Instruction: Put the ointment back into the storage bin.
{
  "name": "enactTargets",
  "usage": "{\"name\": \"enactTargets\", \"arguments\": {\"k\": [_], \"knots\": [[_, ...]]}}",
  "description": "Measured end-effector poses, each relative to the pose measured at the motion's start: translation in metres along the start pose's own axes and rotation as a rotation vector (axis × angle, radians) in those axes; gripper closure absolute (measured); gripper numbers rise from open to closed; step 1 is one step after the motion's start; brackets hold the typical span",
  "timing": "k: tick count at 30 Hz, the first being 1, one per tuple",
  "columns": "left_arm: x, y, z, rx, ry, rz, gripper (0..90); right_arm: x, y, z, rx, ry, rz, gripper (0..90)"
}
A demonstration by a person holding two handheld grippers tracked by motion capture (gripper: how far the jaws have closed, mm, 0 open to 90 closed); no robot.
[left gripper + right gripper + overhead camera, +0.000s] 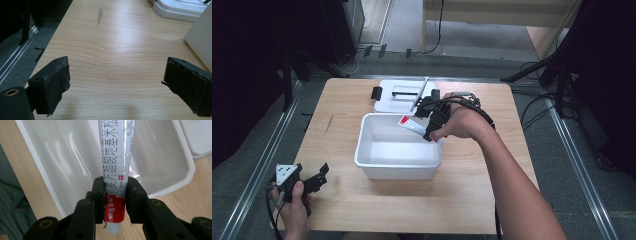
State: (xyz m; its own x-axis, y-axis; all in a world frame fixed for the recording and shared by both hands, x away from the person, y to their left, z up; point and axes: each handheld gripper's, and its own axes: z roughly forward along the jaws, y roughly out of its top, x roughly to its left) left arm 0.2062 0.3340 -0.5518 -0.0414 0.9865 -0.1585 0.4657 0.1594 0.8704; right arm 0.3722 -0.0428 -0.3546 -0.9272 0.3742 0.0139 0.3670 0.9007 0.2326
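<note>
Lower left of the high view: left gripper [314, 181] sits idle near the front edge of the surface [472, 200], fingers [53, 82] wide apart with nothing but bare wood between them in the left gripper view. It looks out of the job for now. Centre: white bin [364, 165] stands open and looks empty inside, no contents visible in either the high view or the right gripper view. Its lid [387, 102] lies flat on the surface just behind it, upper centre, so the opening step is done. Right of centre: right gripper [432, 125] has its fingers [98, 195] clamped on the tube [412, 125], a white ointment tube with a red band, gripped near the cap end. The tube hangs in the air, tilted, over the bin's back right corner, not touching the bin walls as far as I can tell. Status call: pick is complete, transfer is mostly complete, tube is over the opening. Left to do: lower it into the bin, release, pull the gripper clear. Probably the lid goes back on after that, but that's a guess.
</note>
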Motion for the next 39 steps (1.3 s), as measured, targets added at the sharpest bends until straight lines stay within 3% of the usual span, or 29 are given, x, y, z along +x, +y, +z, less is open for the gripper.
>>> {"name": "enactTargets", "arguments": {"k": [8,14,30,39], "knots": [[0.000,0.000,0.000,0.002,0.000,-0.001,7.2,0.007,0.004,0.011,-0.017,0.052,-0.170,72.1],[0.000,0.000,0.000,0.003,0.001,-0.002,7.2,0.010,0.005,0.023,0.008,0.063,-0.244,71.9],[0.000,0.000,0.000,0.005,-0.001,0.000,7.2,0.013,0.003,0.043,0.017,0.067,-0.313,71.7],[0.001,0.000,0.000,0.007,-0.003,-0.002,7.2,0.012,0.004,0.057,0.059,0.068,-0.298,71.6]]}}
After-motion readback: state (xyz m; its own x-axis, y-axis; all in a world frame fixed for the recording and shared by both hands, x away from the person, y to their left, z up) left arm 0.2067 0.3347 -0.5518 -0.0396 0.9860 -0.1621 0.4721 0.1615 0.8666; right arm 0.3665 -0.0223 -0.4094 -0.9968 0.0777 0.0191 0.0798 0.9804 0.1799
